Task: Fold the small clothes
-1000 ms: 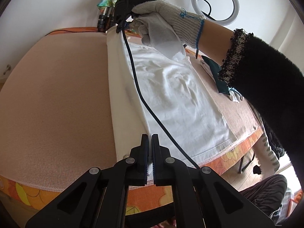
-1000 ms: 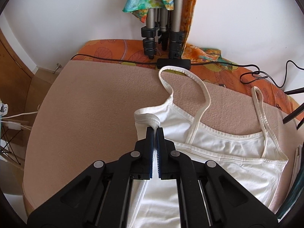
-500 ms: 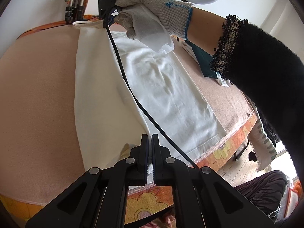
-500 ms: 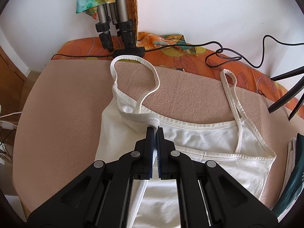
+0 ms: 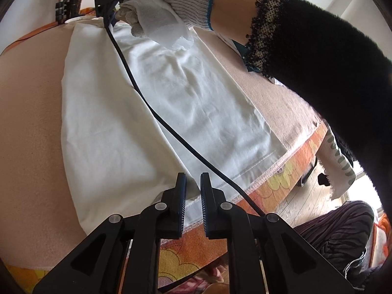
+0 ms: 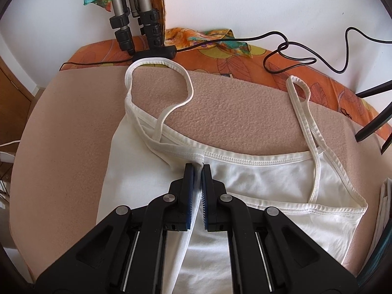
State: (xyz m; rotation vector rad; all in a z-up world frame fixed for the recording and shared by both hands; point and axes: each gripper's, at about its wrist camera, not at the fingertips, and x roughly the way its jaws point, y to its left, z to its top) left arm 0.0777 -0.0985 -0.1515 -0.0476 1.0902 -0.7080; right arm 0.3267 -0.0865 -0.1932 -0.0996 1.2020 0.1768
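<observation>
A white camisole [image 5: 152, 103] lies on the peach fleece table cover [image 5: 31, 112], its left side folded in over the middle. My left gripper [image 5: 193, 181] is at the hem corner with its jaws slightly apart and the cloth lying loose between them. My right gripper [image 6: 198, 171] is at the top edge of the camisole [image 6: 269, 186]; its jaws stand a little apart with the folded neckline edge still between them. In the left wrist view the gloved hand [image 5: 161, 7] holds the right gripper at the far end. Two straps [image 6: 159, 93] lie on the cover.
A black cable [image 5: 156, 115] runs from the right gripper across the camisole. Tripod legs [image 6: 137, 22] and a power strip stand at the back edge. More cables [image 6: 306, 51] lie on the orange floral cloth. A folded dark garment [image 6: 382, 252] sits at the right edge.
Both grippers carried the camisole's left side over to the right, making a lengthwise fold. Both were shut on the cloth; now their jaws have parted slightly.
</observation>
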